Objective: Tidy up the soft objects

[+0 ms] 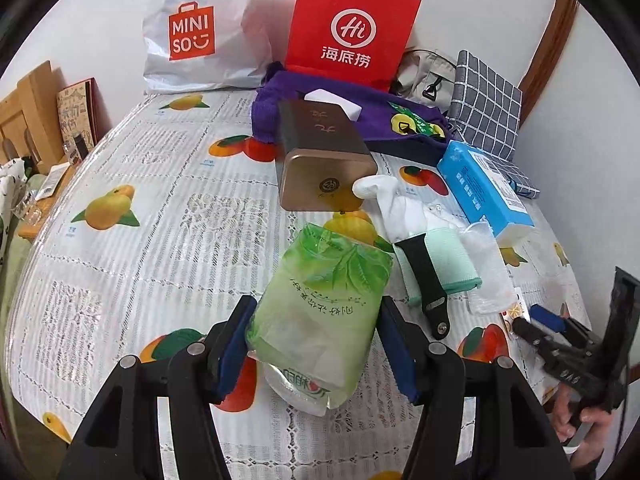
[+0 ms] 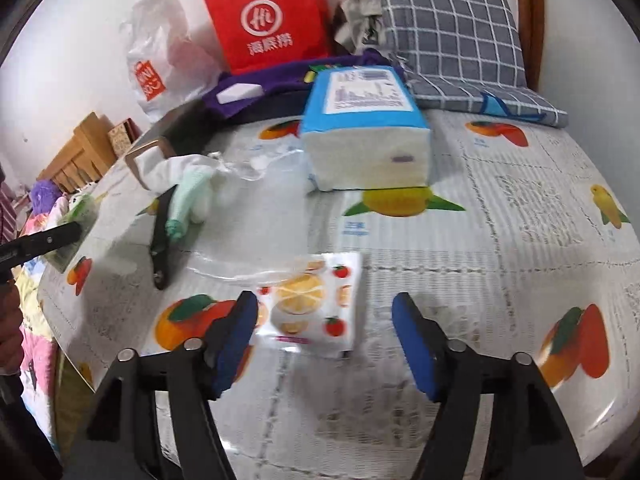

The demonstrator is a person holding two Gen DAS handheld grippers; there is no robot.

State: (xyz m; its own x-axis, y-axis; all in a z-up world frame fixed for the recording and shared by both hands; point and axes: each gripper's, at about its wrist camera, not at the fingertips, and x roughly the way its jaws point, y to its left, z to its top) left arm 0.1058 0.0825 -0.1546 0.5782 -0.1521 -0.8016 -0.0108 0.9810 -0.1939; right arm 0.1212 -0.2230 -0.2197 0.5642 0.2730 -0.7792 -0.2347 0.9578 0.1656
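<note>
My left gripper (image 1: 316,344) is shut on a green tissue pack (image 1: 320,316) and holds it over the table. My right gripper (image 2: 325,340) is open, its blue pads either side of a small fruit-print tissue pack (image 2: 312,304) lying on the table; it also shows at the right of the left wrist view (image 1: 544,322). A blue tissue pack (image 2: 364,128) lies beyond it. A mint-green rolled cloth (image 1: 444,268) with a black strap (image 1: 426,284), white cloth (image 1: 404,208) and a clear plastic bag (image 1: 486,272) lie between.
A bronze tin (image 1: 324,156) lies mid-table. A purple cloth (image 1: 280,100), red paper bag (image 1: 348,28), white Miniso bag (image 1: 196,36) and checked grey cushion (image 2: 452,36) stand at the back against the wall. The table edge (image 2: 52,320) drops off at the left.
</note>
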